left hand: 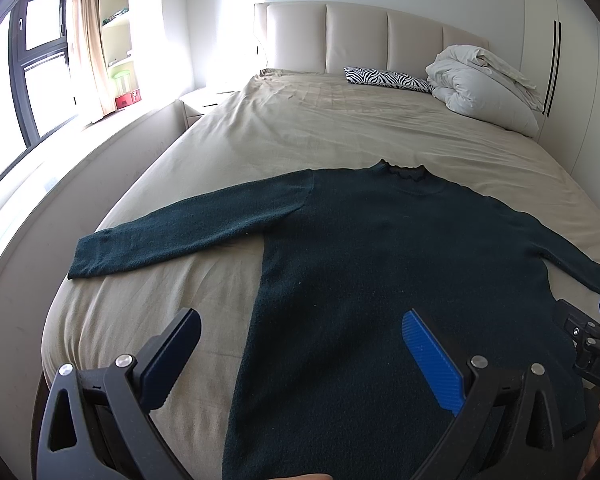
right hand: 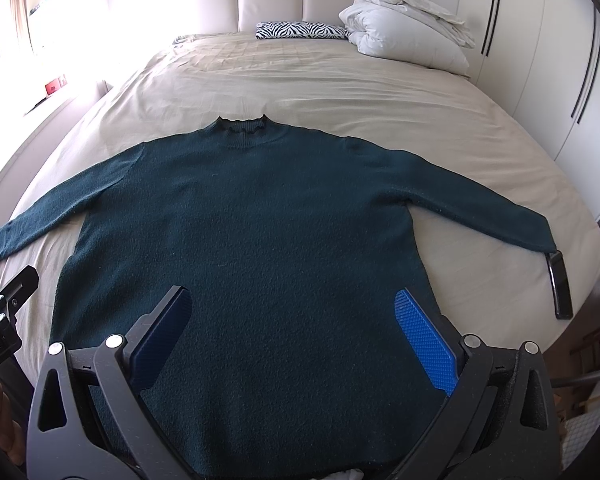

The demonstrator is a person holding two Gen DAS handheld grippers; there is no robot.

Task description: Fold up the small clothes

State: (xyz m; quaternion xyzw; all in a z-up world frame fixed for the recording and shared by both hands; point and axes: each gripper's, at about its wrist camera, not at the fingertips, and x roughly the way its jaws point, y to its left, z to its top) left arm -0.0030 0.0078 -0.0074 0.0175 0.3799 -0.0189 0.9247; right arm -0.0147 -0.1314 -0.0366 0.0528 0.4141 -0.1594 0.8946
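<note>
The dark teal knitted long-sleeved sweater (right hand: 260, 216) lies flat and face-up on the beige cotton bedsheet (right hand: 340, 92), collar away from both grippers, hem nearest them, and both sleeves spread outward. No fold shows yet, so the task seems to be at its start: the garment is laid out and the first fold is to be made.

The left gripper (left hand: 300, 344) hovers over the sweater's near left edge, its 2 fingers wide apart and holding nothing; the left finger is above bare sheet, the right one above the knit. The right gripper (right hand: 292, 320) hangs over the lower body of the sweater, fingers likewise spread and empty.

The next move probably calls for each gripper to travel outward and forward to a sleeve: the left sleeve (left hand: 172, 240) lies ahead and to the left of the left gripper, the right sleeve (right hand: 480, 204) ahead and to the right of the right one. Pinching a cuff needs a low approach, since the knit is thick, fuzzy and limp and will sag when lifted.

A slim glossy black rectangular object (right hand: 560, 284) lies just beyond the right cuff, to the right of the right gripper, and could snag.
</note>
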